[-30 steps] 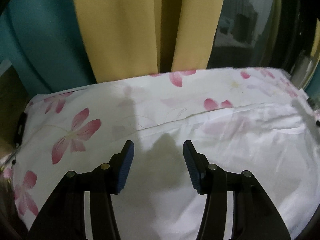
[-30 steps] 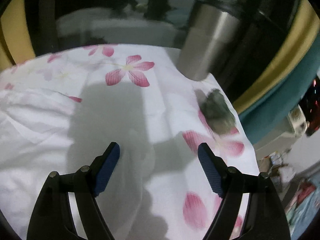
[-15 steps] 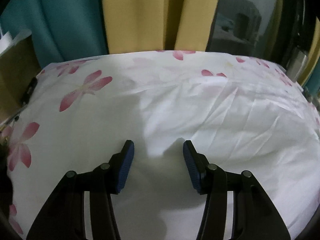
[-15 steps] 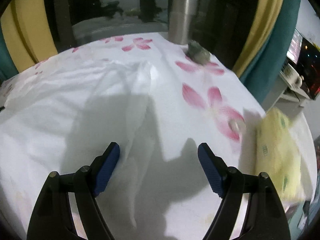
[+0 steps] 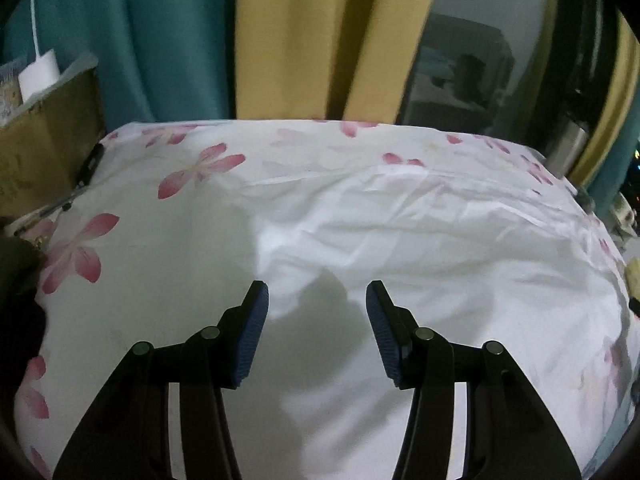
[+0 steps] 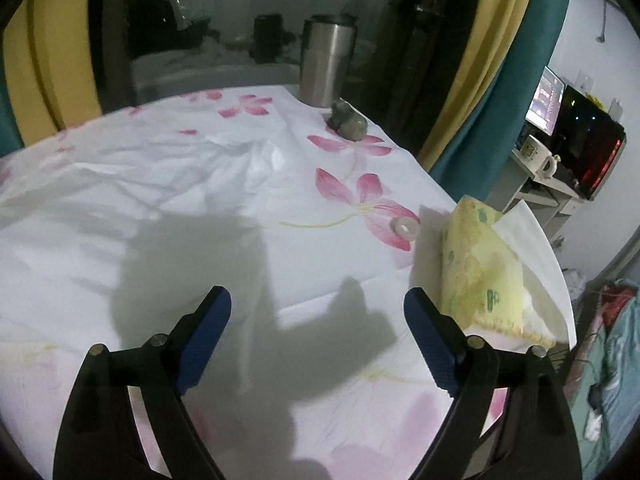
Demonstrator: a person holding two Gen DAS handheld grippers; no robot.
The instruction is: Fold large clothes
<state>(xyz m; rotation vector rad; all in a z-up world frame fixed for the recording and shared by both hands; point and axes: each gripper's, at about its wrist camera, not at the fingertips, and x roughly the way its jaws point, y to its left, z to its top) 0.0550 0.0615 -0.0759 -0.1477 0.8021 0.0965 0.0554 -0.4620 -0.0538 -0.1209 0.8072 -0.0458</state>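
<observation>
A large white garment (image 5: 400,248) lies spread and wrinkled on a table covered by a white cloth with pink flowers (image 5: 196,168). In the left wrist view my left gripper (image 5: 317,300) hovers above the garment's near part, open, with nothing between its blue pads. In the right wrist view the same white garment (image 6: 132,184) fills the left half, its straight edge running across below the flowers. My right gripper (image 6: 317,312) hangs over that edge with its jaws opening wide and nothing between them.
A steel tumbler (image 6: 326,64) and a small grey-green lump (image 6: 347,120) stand at the far right corner. A yellow tissue pack (image 6: 480,268) and a small white ring (image 6: 404,228) lie near the right edge. A cardboard box (image 5: 44,136) sits left; curtains (image 5: 320,36) hang behind.
Both grippers have pulled back toward the near side of the table, so more cloth shows ahead. The tissue pack came into the right view. The right jaws stand slightly wider.
</observation>
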